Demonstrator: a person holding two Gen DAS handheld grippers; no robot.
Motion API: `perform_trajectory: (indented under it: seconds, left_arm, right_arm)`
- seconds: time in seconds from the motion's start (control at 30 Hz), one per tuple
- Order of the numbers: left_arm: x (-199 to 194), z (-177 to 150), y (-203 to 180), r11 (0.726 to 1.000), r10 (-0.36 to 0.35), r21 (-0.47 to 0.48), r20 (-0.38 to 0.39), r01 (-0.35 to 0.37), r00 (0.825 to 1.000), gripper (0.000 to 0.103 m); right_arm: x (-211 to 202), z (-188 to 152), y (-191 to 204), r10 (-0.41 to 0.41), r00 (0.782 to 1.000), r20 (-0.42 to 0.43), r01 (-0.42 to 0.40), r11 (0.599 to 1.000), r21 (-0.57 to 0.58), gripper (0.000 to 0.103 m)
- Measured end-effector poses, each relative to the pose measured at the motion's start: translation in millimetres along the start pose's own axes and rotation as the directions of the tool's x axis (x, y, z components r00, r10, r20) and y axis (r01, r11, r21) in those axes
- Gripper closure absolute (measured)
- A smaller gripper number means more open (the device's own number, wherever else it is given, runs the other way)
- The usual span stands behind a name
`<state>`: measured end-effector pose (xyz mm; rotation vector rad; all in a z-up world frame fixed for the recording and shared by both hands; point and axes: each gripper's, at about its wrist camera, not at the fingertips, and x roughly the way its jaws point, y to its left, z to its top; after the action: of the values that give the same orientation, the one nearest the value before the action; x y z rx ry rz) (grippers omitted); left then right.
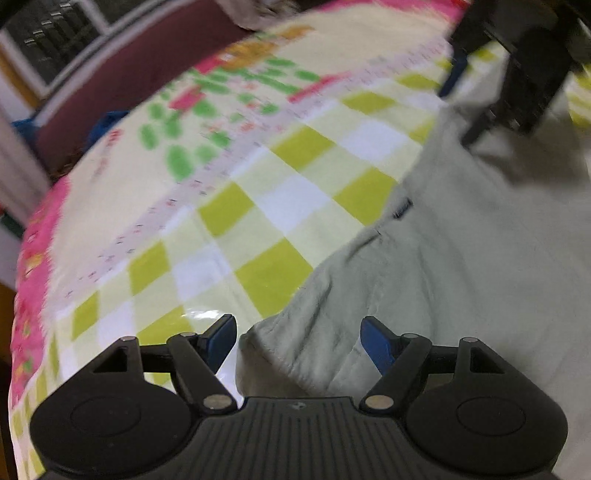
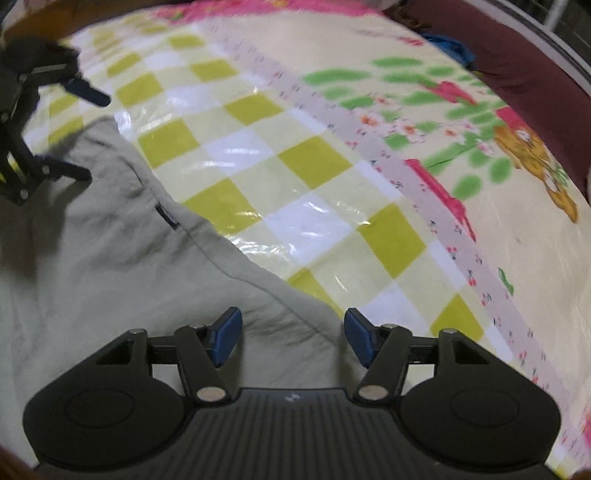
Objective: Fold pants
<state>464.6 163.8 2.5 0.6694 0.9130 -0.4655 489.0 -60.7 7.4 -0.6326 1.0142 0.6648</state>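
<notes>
Pale grey-green pants [image 1: 461, 251] lie flat on a bed with a checked green, white and pink cover [image 1: 229, 206]. A small dark label [image 1: 402, 208] sits near their edge. My left gripper [image 1: 299, 338] is open, its blue pads either side of a corner of the pants. My right gripper [image 2: 293, 334] is open over another edge of the pants [image 2: 110, 240]. Each gripper shows in the other's view: the right one [image 1: 517, 74] at top right, the left one [image 2: 37, 122] at far left, both open over the pants.
A clear plastic sheet [image 2: 258, 155] covers the checked part of the bed cover. A dark red headboard or cushion [image 1: 129, 77] and a blue cloth [image 2: 450, 46] lie at the bed's far edge. A window [image 1: 55, 33] is behind.
</notes>
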Motion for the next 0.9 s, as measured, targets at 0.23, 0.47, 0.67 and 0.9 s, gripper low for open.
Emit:
perform_trajectory:
  seconds: [0.23, 0.47, 0.67, 0.9]
  left_arm:
    - [9.9, -3.1, 9.2, 0.994, -0.073, 0.078, -0.053, 0.077, 0.996, 0.015]
    - [22.6, -2.8, 17.0, 0.996, -0.062, 0.064, -0.096, 0.068, 0.993, 0.016]
    - [33.8, 6.1, 17.4, 0.995, -0.087, 0.044, -0.134, 0.094, 0.987, 0.036]
    - [-10.7, -12.0, 2.1, 0.996, 0.049, 0.073, -0.078, -0.044, 0.996, 0.07]
  right_arm:
    - [31.8, 0.9, 1.0, 0.116, 0.981, -0.155, -0.127, 0.99, -0.065, 0.045]
    - [16.1, -8.5, 0.8, 0.089, 0.991, -0.098, -0.089, 0.996, 0.012, 0.097]
    - [-16.6, -19.0, 15.9, 0.043, 0.998, -0.05, -0.042, 0.999, 0.019, 0.101]
    - [-83.3, -26.7, 45.4, -0.023, 0.997, 0.068, 0.02, 0.999, 0.042, 0.101]
